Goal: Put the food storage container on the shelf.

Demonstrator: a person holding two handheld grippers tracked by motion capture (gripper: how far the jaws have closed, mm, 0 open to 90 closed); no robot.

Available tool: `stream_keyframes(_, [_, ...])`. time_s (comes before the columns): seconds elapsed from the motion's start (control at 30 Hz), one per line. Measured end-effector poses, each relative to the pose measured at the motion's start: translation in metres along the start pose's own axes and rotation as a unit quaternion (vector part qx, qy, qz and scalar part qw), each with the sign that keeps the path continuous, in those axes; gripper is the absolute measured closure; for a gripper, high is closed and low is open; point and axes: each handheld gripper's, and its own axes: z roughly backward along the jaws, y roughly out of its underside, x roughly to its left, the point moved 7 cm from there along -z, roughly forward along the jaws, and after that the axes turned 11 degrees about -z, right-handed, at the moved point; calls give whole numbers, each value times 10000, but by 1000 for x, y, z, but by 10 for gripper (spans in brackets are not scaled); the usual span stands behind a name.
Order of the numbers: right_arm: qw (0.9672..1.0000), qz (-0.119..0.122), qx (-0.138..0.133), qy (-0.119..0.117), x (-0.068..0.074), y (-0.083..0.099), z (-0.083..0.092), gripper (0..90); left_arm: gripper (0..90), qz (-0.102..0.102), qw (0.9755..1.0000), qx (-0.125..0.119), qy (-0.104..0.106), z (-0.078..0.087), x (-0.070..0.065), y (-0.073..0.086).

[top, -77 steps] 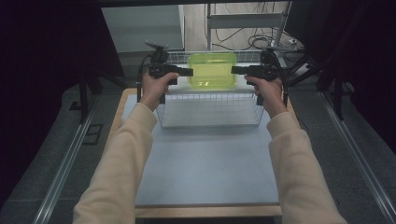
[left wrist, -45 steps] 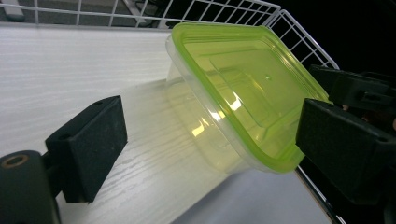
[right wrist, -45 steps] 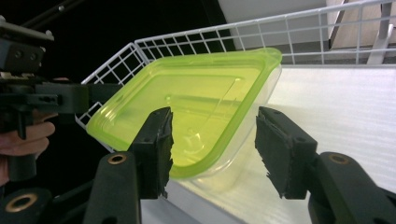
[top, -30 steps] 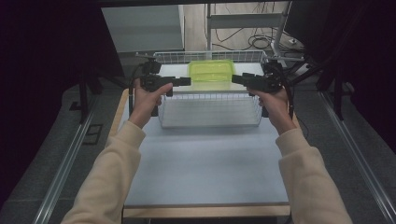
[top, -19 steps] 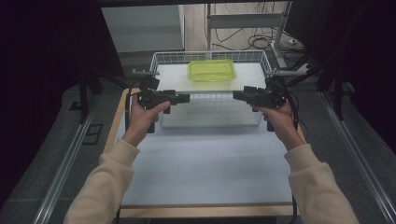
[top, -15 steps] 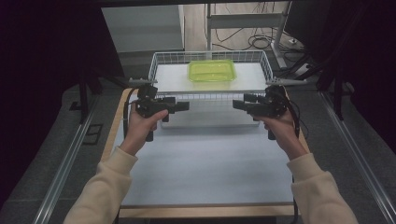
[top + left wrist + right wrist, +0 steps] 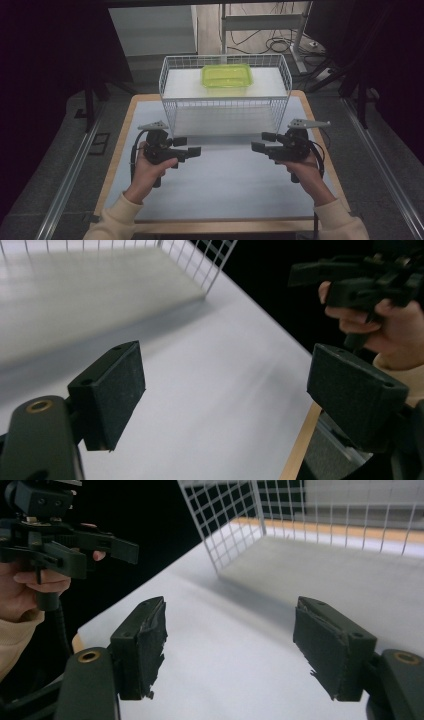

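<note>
The green box point(image 7: 226, 76) sits inside the wire basket point(image 7: 172, 105), toward the basket's far wall and about midway between its side walls, and the basket stands at the far edge of the table point(image 7: 225, 190). Judging by that, the placing looks done: the box is down flat on the basket floor, lid side up, with nothing touching it. Both hands are well clear of it, over the near half of the table. The left gripper point(image 7: 192, 150) is near the left edge and the right gripper point(image 7: 259, 144) near the right edge, each pointing inward toward the other across the bare mat. In the left gripper view, the left gripper's pads point(image 7: 115, 390) stand wide apart with only the table surface between them. In the right gripper view, the right gripper's pads point(image 7: 145, 645) are likewise spread, the jaws having just been opening, and nothing lies between them. What seems left is little: perhaps only settling the hands, or fetching a further item if one is to follow, though none is on the table. The box is a rounded rectangle whose long axis runs left to right, parallel to the basket's far wall and to the table's far edge; it is square to the basket, not skewed.
</note>
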Motion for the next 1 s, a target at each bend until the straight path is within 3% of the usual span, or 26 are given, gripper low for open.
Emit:
stream_keyframes(0.3, [9994,-112,304,131,-18,53,3,293,154,218,9995,238,42,-12,-1,47])
stream_keyframes(0.53, [9976,-170,619,258,-30,84,-2,293,154,355,9985,405,-39,-17,4,72])
stream_keyframes(0.67, [9971,-155,688,302,-33,90,-5,293,154,391,9981,474,-53,-19,6,79])
stream_keyframes(1.0, [9983,-62,450,356,-36,86,0,293,155,322,9979,540,-125,-21,7,81])
